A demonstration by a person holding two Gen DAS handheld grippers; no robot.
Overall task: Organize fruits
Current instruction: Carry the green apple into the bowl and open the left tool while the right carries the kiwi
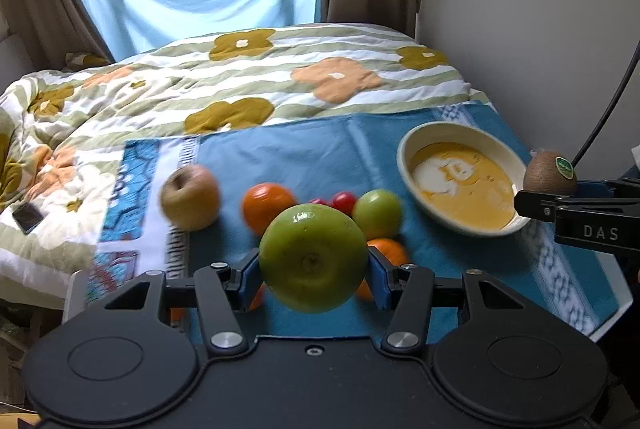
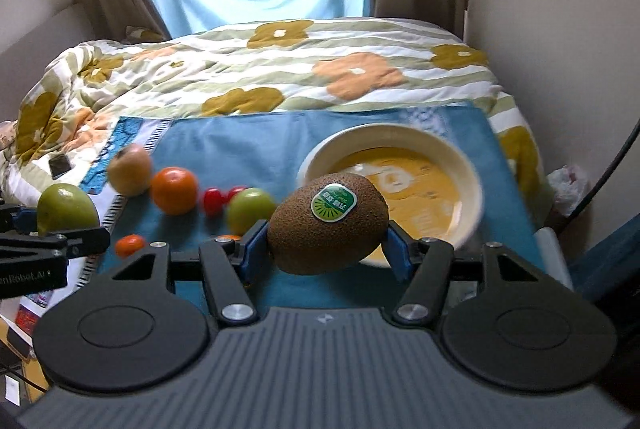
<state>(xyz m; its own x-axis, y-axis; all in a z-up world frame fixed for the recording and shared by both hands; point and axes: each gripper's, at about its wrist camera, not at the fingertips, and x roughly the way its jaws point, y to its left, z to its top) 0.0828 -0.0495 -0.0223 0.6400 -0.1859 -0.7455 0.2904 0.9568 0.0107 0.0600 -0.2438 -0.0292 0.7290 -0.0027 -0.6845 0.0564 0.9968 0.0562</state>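
Observation:
My left gripper (image 1: 313, 275) is shut on a large green apple (image 1: 313, 257) and holds it above the blue cloth (image 1: 304, 157). My right gripper (image 2: 326, 243) is shut on a brown kiwi (image 2: 328, 223) with a green sticker, just in front of the cream bowl (image 2: 468, 177). The kiwi (image 1: 550, 175) and bowl (image 1: 404, 153) also show in the left wrist view. On the cloth lie a yellowish apple (image 1: 191, 197), an orange (image 1: 267, 207), red cherry tomatoes (image 1: 343, 201), a small green apple (image 1: 377, 213) and a small orange (image 1: 388, 251).
The cloth lies on a tray at the foot of a bed with a flowered quilt (image 1: 248, 81). A phone (image 1: 27, 217) lies on the quilt at the left. A wall (image 1: 540, 9) runs along the right. A black cable (image 1: 608, 109) hangs at the right.

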